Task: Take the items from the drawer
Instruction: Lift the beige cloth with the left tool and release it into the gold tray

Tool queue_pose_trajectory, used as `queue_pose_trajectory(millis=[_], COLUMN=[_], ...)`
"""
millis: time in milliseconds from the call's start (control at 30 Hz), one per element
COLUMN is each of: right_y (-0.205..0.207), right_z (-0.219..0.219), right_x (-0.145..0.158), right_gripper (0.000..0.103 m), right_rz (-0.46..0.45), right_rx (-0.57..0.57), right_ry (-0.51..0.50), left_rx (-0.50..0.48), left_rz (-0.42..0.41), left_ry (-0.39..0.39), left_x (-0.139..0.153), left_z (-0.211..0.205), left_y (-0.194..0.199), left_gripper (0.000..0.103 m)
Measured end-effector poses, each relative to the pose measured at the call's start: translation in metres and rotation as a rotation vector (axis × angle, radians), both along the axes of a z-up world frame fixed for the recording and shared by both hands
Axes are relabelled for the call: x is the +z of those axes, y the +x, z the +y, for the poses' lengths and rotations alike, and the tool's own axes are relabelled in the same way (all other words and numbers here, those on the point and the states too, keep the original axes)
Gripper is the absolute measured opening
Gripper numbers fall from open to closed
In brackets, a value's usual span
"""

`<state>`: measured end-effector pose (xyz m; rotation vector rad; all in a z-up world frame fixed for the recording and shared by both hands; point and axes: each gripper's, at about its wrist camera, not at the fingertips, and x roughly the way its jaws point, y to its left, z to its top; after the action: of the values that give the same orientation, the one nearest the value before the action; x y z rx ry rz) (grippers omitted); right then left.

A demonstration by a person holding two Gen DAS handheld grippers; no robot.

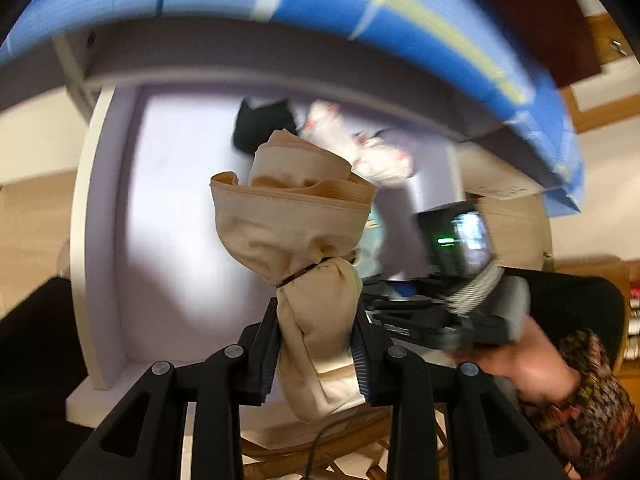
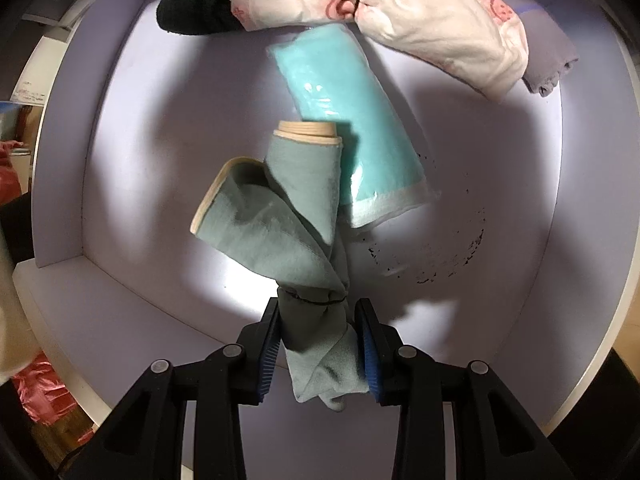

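Left hand-held gripper [image 1: 316, 354]: jaws closed on the lower end of a beige sock bundle [image 1: 298, 248], which is tied near its middle with a thin dark band and stands up from between the pads, its folded cuffs at the top; the bundle is clear of the drawer [image 1: 180, 200] floor seen behind it. Right hand-held gripper [image 2: 318, 350]: jaws closed on the tail of a grey-green sock bundle [image 2: 288, 232], also banded just above the pads, its cream-edged cuffs fanning out over the drawer floor. Contents lying in the white drawer, beyond the grey-green bundle: a rolled turquoise towel [image 2: 348, 120], just behind and to the right of the cuffs; a white patterned bundle [image 2: 420, 24] tied at its middle, along the far wall; a black cloth [image 2: 196, 4] at the far left, touching the white bundle; a lilac-grey cloth [image 2: 550, 64] at the far right. In the left wrist view, a blue patterned cover [image 1: 360, 20] runs above the drawer, blurred.
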<state>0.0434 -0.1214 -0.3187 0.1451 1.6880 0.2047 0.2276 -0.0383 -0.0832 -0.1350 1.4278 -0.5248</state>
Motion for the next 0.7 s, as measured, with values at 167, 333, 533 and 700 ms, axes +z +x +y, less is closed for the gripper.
queue_pose_trajectory(millis=[167,333,533,700], right_y=[-0.004,-0.005,0.006,0.016], right_z=[0.003,-0.004,-0.013,-0.026], right_x=[-0.002,0.0,-0.017,-0.036], right_gripper=[0.037,0.037,0.037,0.037], right_rz=[0.0,0.004,0.008,0.014], right_rx=[-0.005,-0.011,-0.015,-0.02], right_ry=[0.005,0.011,0.018,0.025], left_rx=[-0.046,-0.086,-0.089,-0.066], left_rz=[-0.073,-0.165,-0.244,-0.335], left_ry=[-0.053,-0.092,-0.142,-0.112], left_x=[0.047,0.102,0.158,0.193], left_z=[-0.001,-0.001,0.003,0.006], left_y=[-0.007,-0.007,0.009,0.036], left_gripper=[0.031,0.031,0.031,0.031])
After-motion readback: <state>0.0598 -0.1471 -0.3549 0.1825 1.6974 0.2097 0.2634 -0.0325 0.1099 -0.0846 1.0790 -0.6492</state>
